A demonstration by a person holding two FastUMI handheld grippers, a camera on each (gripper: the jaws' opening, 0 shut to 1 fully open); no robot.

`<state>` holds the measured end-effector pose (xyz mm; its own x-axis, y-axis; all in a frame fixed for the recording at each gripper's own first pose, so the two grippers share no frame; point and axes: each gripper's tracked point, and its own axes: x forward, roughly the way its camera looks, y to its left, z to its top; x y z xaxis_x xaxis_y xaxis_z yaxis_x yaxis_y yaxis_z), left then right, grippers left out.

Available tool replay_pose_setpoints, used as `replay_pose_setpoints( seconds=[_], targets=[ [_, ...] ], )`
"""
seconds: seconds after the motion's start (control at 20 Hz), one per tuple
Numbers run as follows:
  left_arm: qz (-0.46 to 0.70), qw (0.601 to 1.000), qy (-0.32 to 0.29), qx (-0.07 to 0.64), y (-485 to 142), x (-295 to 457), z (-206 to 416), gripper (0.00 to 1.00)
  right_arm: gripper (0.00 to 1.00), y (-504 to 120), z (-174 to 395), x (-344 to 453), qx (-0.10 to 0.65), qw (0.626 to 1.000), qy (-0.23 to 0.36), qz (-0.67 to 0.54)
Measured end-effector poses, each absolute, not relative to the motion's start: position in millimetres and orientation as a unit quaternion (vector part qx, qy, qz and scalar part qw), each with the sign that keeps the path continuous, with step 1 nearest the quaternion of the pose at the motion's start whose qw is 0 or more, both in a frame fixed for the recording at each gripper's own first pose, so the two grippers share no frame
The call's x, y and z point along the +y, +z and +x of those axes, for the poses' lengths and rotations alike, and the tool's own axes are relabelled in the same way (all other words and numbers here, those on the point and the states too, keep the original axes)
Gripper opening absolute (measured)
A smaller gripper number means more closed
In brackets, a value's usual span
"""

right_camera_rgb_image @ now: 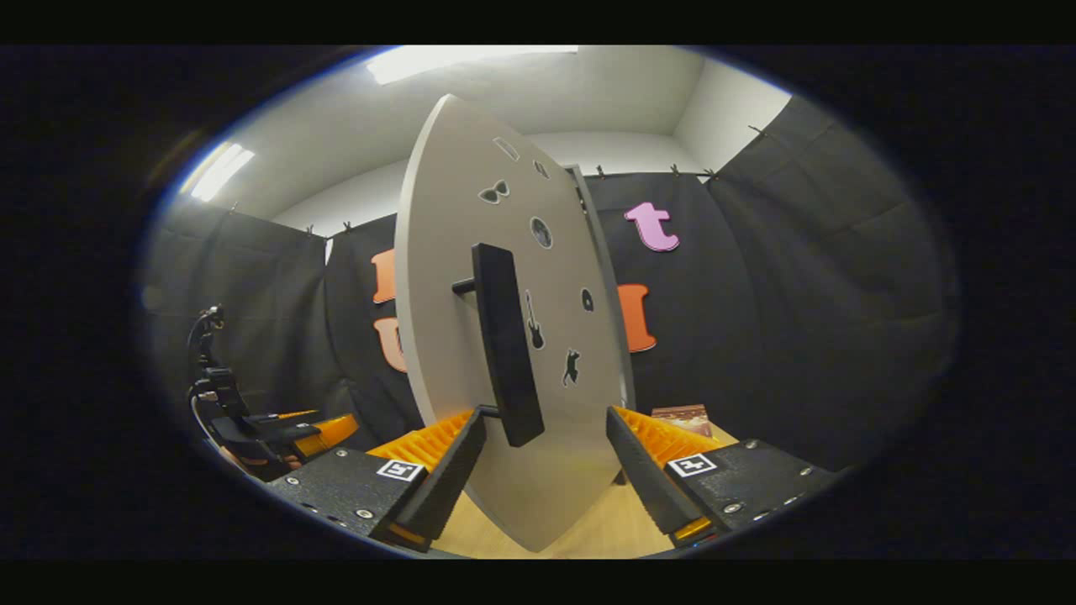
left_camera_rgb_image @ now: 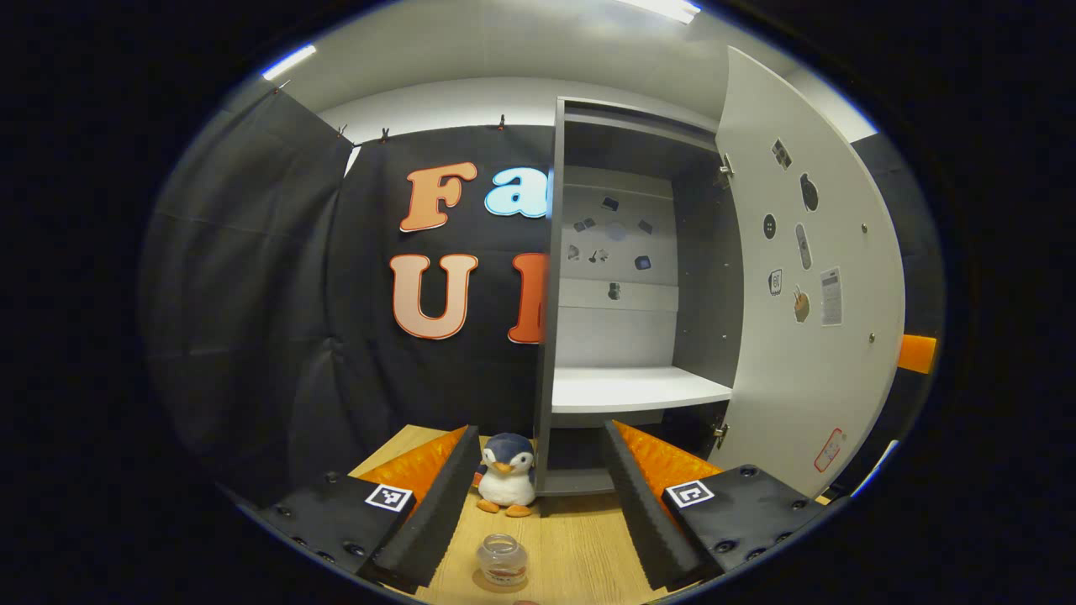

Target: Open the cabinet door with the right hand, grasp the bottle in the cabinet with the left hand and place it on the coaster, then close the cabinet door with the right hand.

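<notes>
Bottle (left_camera_rgb_image: pixel 502 560) between spread left claw (left_camera_rgb_image: pixel 538 504) fingers, door (left_camera_rgb_image: pixel 807 319) ajar

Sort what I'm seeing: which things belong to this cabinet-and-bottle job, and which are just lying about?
Job:
cabinet, shelf bare
cabinet door, swung open
door handle, between the open right tool fingers
bottle, on the table, before the open left tool

Lying about:
plush penguin
stickers inside the door

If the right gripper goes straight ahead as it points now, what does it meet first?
Most likely the black door handle, which stands between the open jaws of the right gripper, with the cabinet door just behind it. How near is hard to judge.
</notes>
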<state>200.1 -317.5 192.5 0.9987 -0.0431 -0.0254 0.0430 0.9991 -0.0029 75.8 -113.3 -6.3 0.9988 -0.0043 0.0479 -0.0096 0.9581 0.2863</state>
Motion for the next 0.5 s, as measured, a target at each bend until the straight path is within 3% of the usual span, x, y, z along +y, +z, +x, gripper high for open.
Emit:
replay_pose_setpoints(
  seconds=[0.2,0.25,0.3,0.45,0.5],
  targets=[
    [0.005,1.0,-0.027,0.011,188.8,-288.1,223.4,0.94,0.9,8.3,115.2,-61.0,-0.029,0.991,0.017,0.13],
    [0.006,1.0,-0.029,0.01,189.1,-279.8,230.5,0.94,0.97,13.5,128.1,-50.3,-0.036,0.992,0.015,0.124],
    [0.005,0.999,-0.032,0.01,188.0,-271.4,238.2,0.94,0.91,12.4,137.8,-47.8,-0.035,0.993,0.006,0.116],
    [0.004,0.999,-0.043,0.012,183.0,-251.3,262.0,0.93,0.97,10.8,149.4,-34.9,-0.03,0.994,-0.013,0.108],
    [0.005,0.999,-0.05,0.014,181.5,-246.1,269.5,0.93,0.95,10.8,153.2,-33.7,-0.028,0.993,-0.019,0.111]
  ],
)
